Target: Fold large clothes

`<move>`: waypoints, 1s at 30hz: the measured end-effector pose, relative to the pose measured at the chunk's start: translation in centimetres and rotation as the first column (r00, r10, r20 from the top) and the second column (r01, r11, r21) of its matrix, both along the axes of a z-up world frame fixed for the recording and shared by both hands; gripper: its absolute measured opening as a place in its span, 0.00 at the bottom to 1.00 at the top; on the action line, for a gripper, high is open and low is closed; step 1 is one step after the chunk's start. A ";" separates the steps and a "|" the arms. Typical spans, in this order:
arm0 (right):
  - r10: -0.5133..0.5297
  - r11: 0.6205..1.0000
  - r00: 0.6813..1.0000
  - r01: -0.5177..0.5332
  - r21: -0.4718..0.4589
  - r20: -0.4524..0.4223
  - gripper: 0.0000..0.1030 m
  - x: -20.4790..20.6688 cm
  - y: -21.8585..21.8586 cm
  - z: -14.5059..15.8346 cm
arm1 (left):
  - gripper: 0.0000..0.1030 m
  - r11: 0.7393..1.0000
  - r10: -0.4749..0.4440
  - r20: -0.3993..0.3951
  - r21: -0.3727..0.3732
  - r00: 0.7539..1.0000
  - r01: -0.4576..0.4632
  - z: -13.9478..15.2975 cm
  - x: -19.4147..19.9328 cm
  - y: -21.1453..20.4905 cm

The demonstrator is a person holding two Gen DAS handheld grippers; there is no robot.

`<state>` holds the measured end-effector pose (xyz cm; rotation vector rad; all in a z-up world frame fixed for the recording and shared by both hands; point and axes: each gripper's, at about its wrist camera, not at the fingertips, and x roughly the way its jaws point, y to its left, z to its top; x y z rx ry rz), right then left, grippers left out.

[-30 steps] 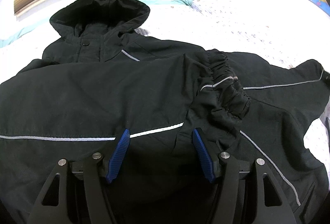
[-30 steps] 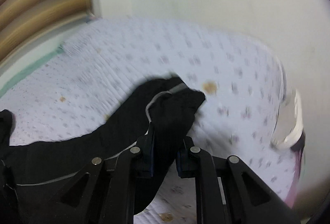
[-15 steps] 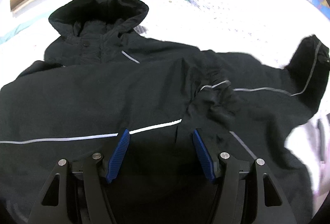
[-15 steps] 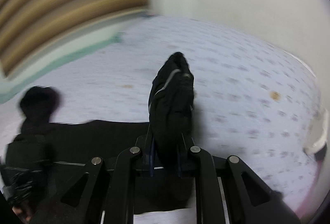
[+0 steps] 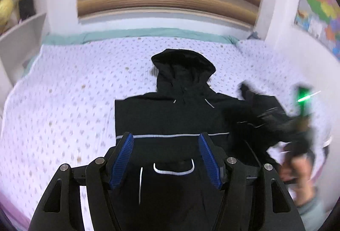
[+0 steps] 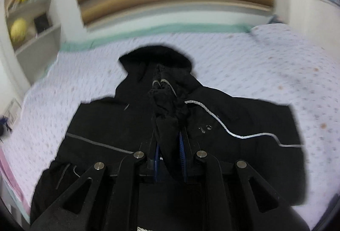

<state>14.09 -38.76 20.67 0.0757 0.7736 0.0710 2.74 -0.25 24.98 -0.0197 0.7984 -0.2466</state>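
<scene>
Left tool (image 5: 165, 155) gapes; right tool (image 6: 169, 151) (clamped) grips.

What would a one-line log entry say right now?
left gripper: open, empty | right gripper: shut on sleeve | jacket: on bed

Bare bedspread (image 5: 63, 103) is lying open from 7 to 11 o'clock of the black jacket (image 5: 170, 116), and again toward 2 (image 6: 265, 65). A shelf unit (image 6: 36, 24) is blocking 10 o'clock; the wall (image 5: 280, 7) is closing off 12 to 3.
</scene>
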 end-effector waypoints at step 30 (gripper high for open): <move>-0.155 0.988 0.974 0.157 -0.004 0.168 0.79 -6.9 -4.7 -0.7 | 0.63 0.946 -0.150 -0.242 -0.317 0.959 0.068 -16.2 9.9 -1.4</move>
